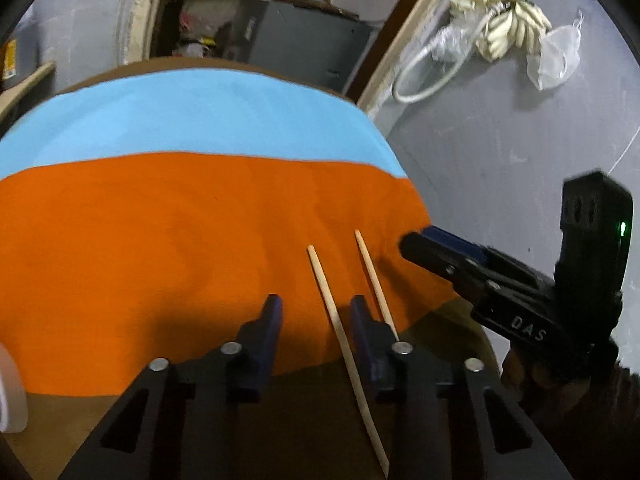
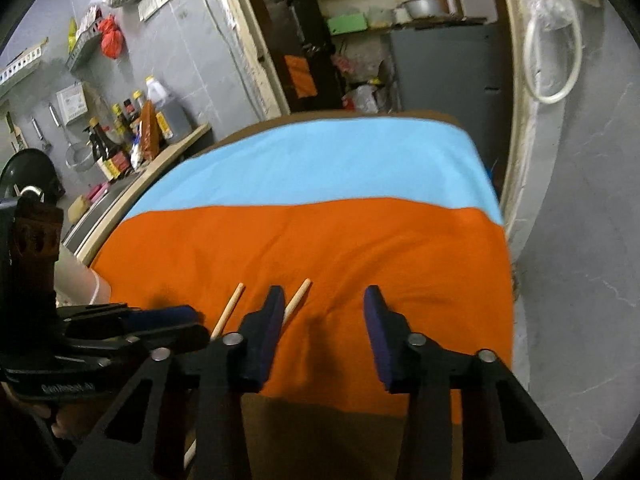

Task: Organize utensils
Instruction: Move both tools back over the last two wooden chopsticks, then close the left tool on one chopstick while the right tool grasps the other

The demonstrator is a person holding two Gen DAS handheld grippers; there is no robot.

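Observation:
Two wooden chopsticks lie side by side on the orange cloth. In the left wrist view one chopstick runs between my left gripper's fingers and the other chopstick lies just right of them. My left gripper is open above them. My right gripper is open and empty; it also shows in the left wrist view at the right. In the right wrist view the chopsticks lie left of its left finger, partly hidden. The left gripper shows there at the left.
A blue cloth covers the far half of the brown table. A white container edge sits at the left. A counter with sauce bottles stands far left. A grey wall is close on the right.

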